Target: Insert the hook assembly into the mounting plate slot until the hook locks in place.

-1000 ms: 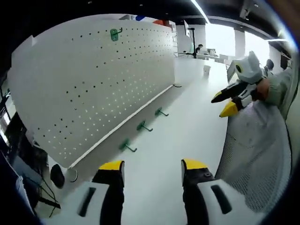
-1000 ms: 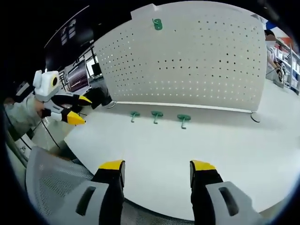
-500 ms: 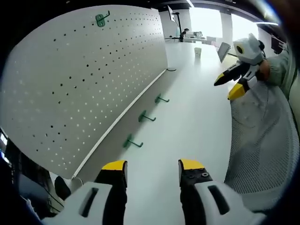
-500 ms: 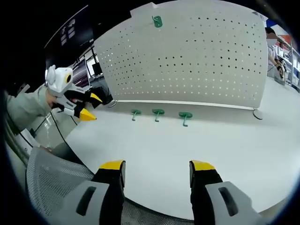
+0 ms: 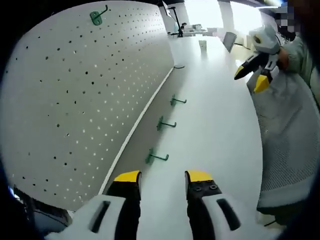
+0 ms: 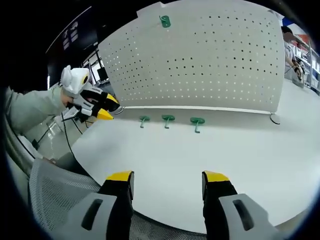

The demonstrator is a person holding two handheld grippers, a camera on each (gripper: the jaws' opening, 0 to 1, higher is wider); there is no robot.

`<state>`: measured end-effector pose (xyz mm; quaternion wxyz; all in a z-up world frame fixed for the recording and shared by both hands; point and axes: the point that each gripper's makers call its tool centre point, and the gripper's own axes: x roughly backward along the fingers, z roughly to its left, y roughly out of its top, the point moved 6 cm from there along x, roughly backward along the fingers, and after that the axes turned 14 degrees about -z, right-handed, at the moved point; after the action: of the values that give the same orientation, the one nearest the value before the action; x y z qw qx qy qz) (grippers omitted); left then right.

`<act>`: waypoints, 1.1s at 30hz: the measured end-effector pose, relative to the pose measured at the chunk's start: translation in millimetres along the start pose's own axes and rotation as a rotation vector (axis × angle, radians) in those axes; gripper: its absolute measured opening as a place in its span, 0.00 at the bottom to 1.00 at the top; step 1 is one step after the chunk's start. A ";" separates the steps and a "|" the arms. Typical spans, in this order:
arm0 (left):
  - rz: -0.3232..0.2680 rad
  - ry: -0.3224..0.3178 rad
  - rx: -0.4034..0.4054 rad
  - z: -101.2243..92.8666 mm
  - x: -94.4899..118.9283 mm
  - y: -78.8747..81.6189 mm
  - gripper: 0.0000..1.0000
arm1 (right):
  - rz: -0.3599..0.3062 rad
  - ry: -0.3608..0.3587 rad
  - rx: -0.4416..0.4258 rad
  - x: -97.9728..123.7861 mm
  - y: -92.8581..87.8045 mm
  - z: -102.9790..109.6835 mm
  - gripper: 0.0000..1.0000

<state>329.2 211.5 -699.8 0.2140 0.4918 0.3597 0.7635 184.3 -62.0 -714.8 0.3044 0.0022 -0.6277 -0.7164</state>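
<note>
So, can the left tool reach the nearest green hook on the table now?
Probably yes: the left tool is open, and bare table lies between it and the nearest green hook; nothing blocks it.

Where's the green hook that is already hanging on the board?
The hung hook sits near the pegboard's top edge, left of centre in the right gripper view, high above three loose hooks on the table.

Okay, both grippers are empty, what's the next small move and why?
Probably ease the left gripper forward onto the nearest green hook. Its jaws are open and empty, and that hook lies loose on the white table just ahead, by the pegboard.
</note>
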 end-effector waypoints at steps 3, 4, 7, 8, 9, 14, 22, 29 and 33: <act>0.010 -0.024 -0.027 3.7 -6.9 -3.4 0.35 | 0.001 -0.001 0.002 0.0 -0.2 -0.1 0.53; 0.014 -0.027 -0.030 4.7 -8.4 -4.0 0.35 | 0.002 -0.001 0.002 0.0 -0.4 -0.1 0.53; 0.018 -0.041 -0.051 9.5 -14.5 -5.1 0.34 | 0.007 0.003 0.006 -0.1 -1.0 0.6 0.52; 0.018 -0.046 -0.056 10.5 -15.9 -5.1 0.34 | 0.008 0.004 0.007 -0.1 -1.2 0.7 0.52; 0.022 -0.049 -0.063 12.5 -18.6 -5.8 0.33 | 0.010 0.004 0.006 -0.2 -1.6 0.8 0.52; 0.023 -0.069 -0.064 19.3 -29.0 -9.0 0.30 | 0.013 0.005 -0.002 -0.7 -2.6 0.7 0.52; 0.050 -0.098 -0.091 29.9 -47.2 -11.3 0.27 | 0.019 0.006 -0.009 -1.5 -4.4 0.4 0.52; 0.070 -0.130 -0.107 31.4 -62.0 -17.8 0.25 | 0.014 -0.006 -0.024 -0.7 -3.8 -2.1 0.52; 0.080 -0.143 -0.107 33.7 -71.0 -21.3 0.24 | 0.013 -0.009 -0.025 -0.3 -3.8 -2.4 0.52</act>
<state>389.3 188.4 -749.7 0.2345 0.5469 0.2822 0.7525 183.9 -63.9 -718.8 0.3062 -0.0087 -0.6200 -0.7223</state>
